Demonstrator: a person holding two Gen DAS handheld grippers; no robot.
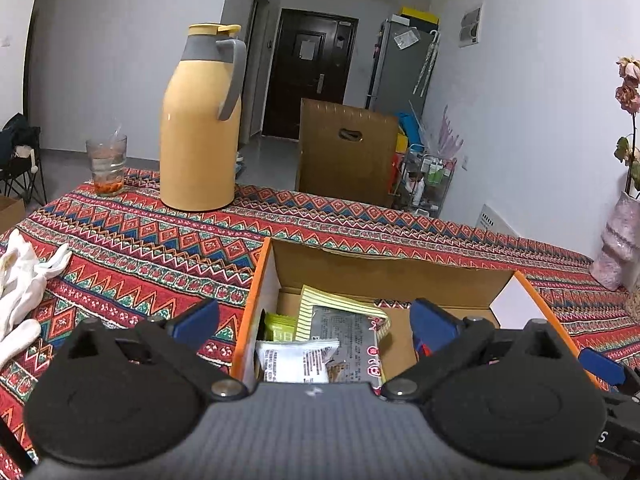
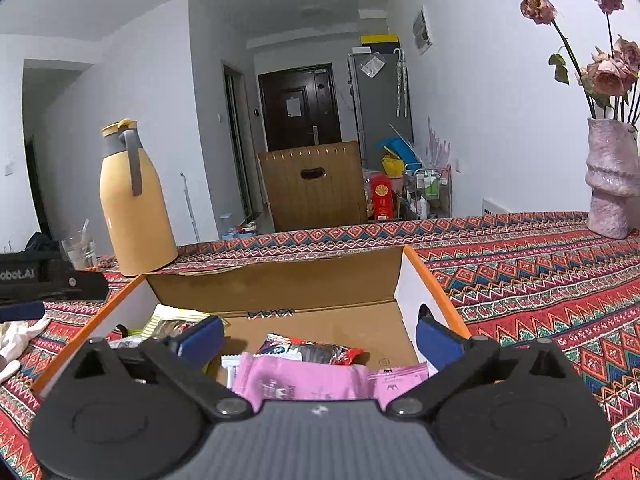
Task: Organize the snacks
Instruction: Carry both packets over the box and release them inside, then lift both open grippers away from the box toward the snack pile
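Observation:
An open cardboard box (image 1: pixel 360 258) with orange rims sits on the patterned tablecloth; it also shows in the right wrist view (image 2: pixel 280 280). Inside lie a yellow-striped packet (image 1: pixel 340 308), a white packet (image 1: pixel 296 360) and a green packet (image 1: pixel 280 326). The right wrist view shows pink packets (image 2: pixel 296 380) and a red-black packet (image 2: pixel 312 350). My left gripper (image 1: pixel 316 320) is open and empty over the box's left part. My right gripper (image 2: pixel 320 336) is open and empty over the box's right part.
A yellow thermos jug (image 1: pixel 200 120) and a glass (image 1: pixel 107 164) stand at the table's far left. White gloves (image 1: pixel 20 280) lie at the left edge. A pink vase with dried roses (image 2: pixel 608 176) stands at the right. A chair back (image 1: pixel 344 148) is behind the table.

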